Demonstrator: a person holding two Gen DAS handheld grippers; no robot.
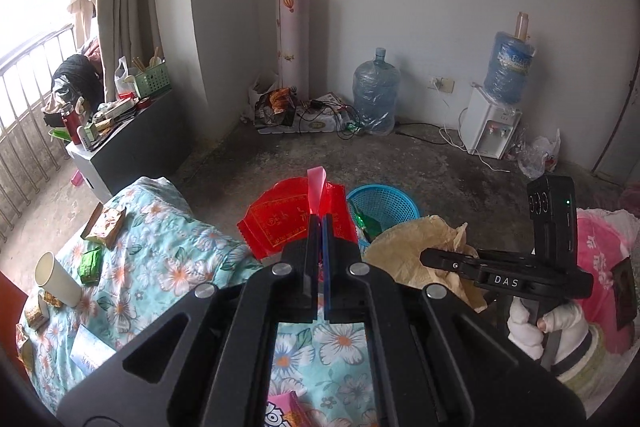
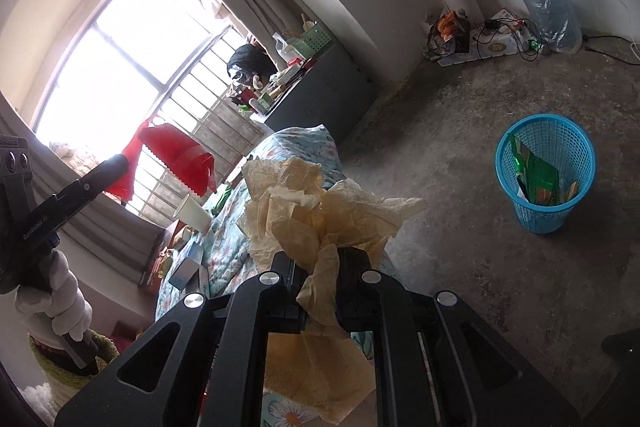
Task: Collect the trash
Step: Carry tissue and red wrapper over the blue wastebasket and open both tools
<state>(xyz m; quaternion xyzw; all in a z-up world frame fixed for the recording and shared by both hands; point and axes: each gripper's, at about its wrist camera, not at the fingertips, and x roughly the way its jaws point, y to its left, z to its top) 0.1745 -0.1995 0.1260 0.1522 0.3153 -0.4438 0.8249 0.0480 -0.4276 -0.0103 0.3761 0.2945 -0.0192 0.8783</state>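
Left wrist view, red wrapper (image 1: pixel 296 223) pinched between closed jaws, blue basket (image 1: pixel 386 201) beyond

A red plastic wrapper (image 1: pixel 294 223) and crumpled tan paper (image 2: pixel 320 211) hang aloft; the blue basket (image 2: pixel 546 173) stands upright, part-filled.

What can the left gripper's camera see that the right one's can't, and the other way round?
Only the left view shows the water dispenser with its bottle, and the snack packets on the bed.

Only the right view shows the whole window, and the basket's full outside, standing on the floor with green wrappers inside.

Both show the red wrapper clamped in the left gripper, the crumpled tan paper clamped in the right gripper, the paper cup, the floral bedding and the loose water bottle.
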